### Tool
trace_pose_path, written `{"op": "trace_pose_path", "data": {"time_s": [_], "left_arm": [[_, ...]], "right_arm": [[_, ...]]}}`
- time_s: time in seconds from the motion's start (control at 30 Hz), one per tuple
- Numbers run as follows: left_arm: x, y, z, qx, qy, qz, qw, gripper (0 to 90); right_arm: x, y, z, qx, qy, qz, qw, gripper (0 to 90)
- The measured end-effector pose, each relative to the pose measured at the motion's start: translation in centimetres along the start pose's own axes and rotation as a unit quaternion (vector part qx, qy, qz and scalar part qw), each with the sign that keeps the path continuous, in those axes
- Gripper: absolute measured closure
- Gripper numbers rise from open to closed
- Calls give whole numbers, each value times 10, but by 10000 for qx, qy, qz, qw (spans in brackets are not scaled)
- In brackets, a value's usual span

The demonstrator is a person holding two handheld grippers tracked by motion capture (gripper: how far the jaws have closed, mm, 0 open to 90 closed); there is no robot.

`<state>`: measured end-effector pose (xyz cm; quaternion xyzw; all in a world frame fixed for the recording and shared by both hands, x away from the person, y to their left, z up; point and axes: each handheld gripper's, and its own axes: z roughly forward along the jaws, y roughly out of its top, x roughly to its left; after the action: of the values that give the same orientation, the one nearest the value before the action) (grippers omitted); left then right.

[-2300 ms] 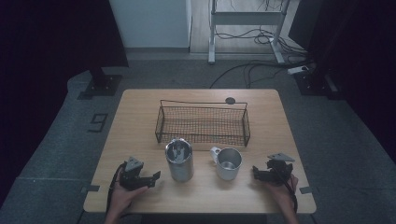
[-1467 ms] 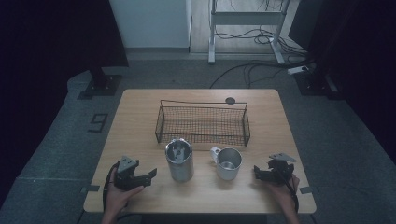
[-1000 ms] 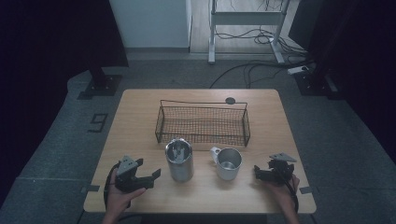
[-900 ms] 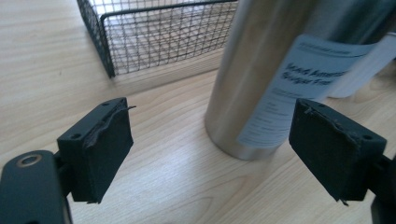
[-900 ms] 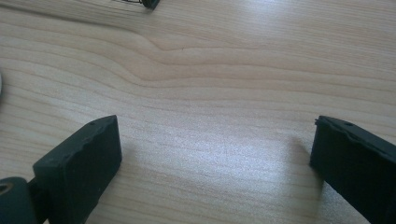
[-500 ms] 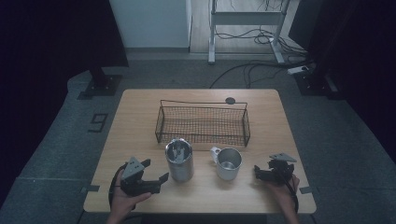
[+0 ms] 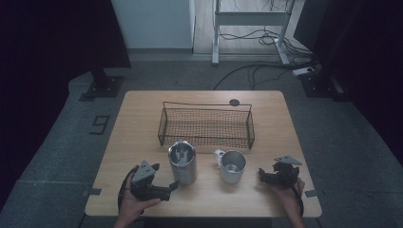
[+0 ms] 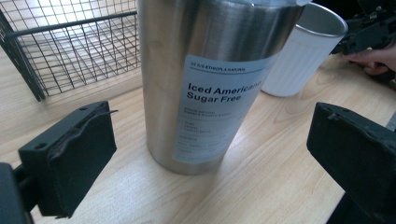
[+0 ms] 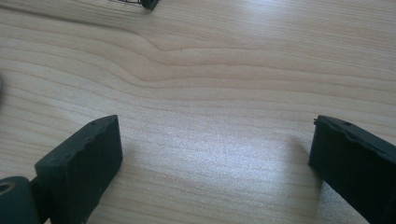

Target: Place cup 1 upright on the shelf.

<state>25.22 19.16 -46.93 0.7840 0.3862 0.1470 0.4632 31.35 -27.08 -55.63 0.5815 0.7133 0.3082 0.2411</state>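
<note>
The left tongs (image 7: 172, 186) have just been opening, and their jaws stand wide with the steel tumbler (image 8: 205, 79) just in front of the gap, not touched; bare surface (image 8: 261, 154) lies on both sides of its base. To the tumbler's right the mug (image 7: 231, 166) stands near, and the lane between them looks narrow, though the high view is too small to be sure. Behind both, the wire basket (image 7: 206, 124) blocks the way straight back across the surface. The right tongs (image 7: 261, 174) are open over bare wood (image 9: 210, 116), with free room to the right of the mug.
</note>
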Motion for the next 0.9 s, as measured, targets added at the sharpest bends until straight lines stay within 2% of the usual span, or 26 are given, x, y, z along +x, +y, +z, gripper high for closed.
{"op": "trace_pose_path", "data": {"time_s": [0.17, 0.5, 0.9], "left_arm": [[1, 2, 7, 32, 86, 5, 10000, 12], [-3, 12, 20, 16, -75, 87, 9999, 1], [-4, 19, 37, -5, -17, 86, 10000, 1]], "right_arm": [[0, 0, 0, 0, 0, 1, 10000, 25], [0, 0, 0, -18, -20, 10, 10000, 36], [-1, 0, 0, -32, -35, 21, 10000, 42]]}}
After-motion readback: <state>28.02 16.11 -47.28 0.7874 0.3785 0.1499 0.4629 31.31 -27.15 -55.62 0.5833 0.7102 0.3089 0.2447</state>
